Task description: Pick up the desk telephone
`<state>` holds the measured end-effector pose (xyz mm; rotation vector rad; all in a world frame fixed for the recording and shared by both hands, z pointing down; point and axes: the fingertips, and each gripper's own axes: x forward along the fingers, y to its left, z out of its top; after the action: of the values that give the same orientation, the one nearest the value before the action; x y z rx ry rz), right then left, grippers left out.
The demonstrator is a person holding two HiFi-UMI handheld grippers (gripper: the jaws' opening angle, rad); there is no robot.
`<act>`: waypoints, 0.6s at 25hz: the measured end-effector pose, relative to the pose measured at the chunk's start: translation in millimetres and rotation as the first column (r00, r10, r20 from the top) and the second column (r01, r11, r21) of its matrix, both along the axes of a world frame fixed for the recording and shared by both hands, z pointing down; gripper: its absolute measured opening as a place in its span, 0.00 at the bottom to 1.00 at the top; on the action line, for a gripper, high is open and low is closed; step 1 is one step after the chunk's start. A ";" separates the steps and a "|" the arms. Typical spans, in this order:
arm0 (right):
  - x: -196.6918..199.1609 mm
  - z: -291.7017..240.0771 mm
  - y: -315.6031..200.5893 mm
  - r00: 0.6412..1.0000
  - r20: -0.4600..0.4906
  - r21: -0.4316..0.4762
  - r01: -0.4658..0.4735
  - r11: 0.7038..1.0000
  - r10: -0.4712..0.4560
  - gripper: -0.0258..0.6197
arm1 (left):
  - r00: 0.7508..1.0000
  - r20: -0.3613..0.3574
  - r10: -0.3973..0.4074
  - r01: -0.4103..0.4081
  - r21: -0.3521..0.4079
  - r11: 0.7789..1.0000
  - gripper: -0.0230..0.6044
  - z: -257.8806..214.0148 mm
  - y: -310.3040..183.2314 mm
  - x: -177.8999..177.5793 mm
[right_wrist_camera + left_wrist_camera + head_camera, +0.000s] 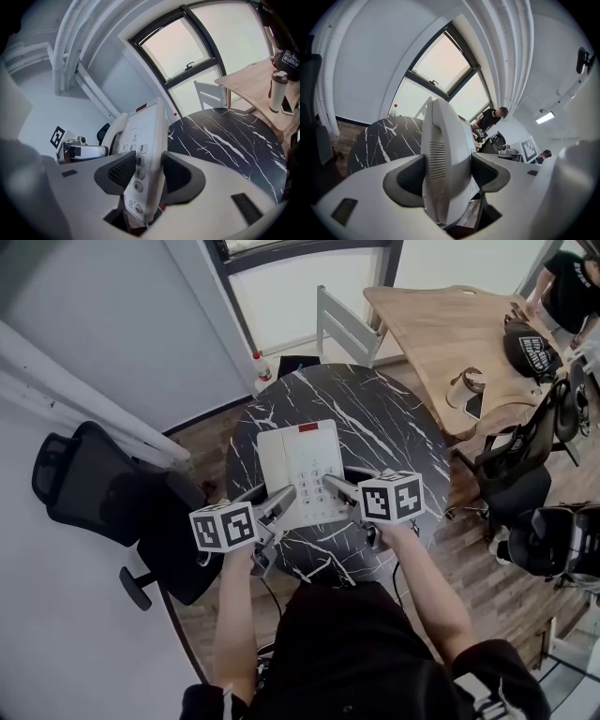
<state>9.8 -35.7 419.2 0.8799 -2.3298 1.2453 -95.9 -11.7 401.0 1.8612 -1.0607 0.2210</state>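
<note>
Two tools hold the desk telephone [302,465].
The left tool [270,499] pinches it by the handset [273,460], the right tool [349,486] by the keypad [314,482].

Daylight pours through the big window [309,287], which burns out to near white in all three views. From the head view the room is bright and evenly lit, with only soft shadows and a dull sheen on the dark marble counter [394,418]. Both gripper views are strongly bowed, so the window frame and walls curve, and their corners fall off to black. A ceiling lamp [545,117] glares in the left gripper view. Close to the lens the fingers [124,171] and the backlit telephone [440,154] look soft and grey.
</note>
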 end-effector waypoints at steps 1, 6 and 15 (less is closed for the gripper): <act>0.1 0.3 -0.3 1.000 -0.005 0.001 0.001 1.000 -0.001 0.36 | 1.000 -0.003 -0.001 0.001 -0.001 1.000 0.55 0.6 0.1 -0.1; -0.9 2.9 2.0 1.000 -0.019 -0.002 0.003 1.000 -0.003 0.36 | 1.000 -0.004 -0.003 0.003 -0.002 1.000 0.55 0.5 2.2 -3.1; -2.0 8.5 6.0 1.000 -0.022 -0.018 0.007 1.000 -0.007 0.36 | 1.000 -0.012 -0.004 0.004 -0.013 1.000 0.55 6.2 5.5 -4.7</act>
<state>7.8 -29.7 427.7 0.8742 -2.2993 1.2452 -100.6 -6.2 407.1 1.8467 -1.0521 0.2132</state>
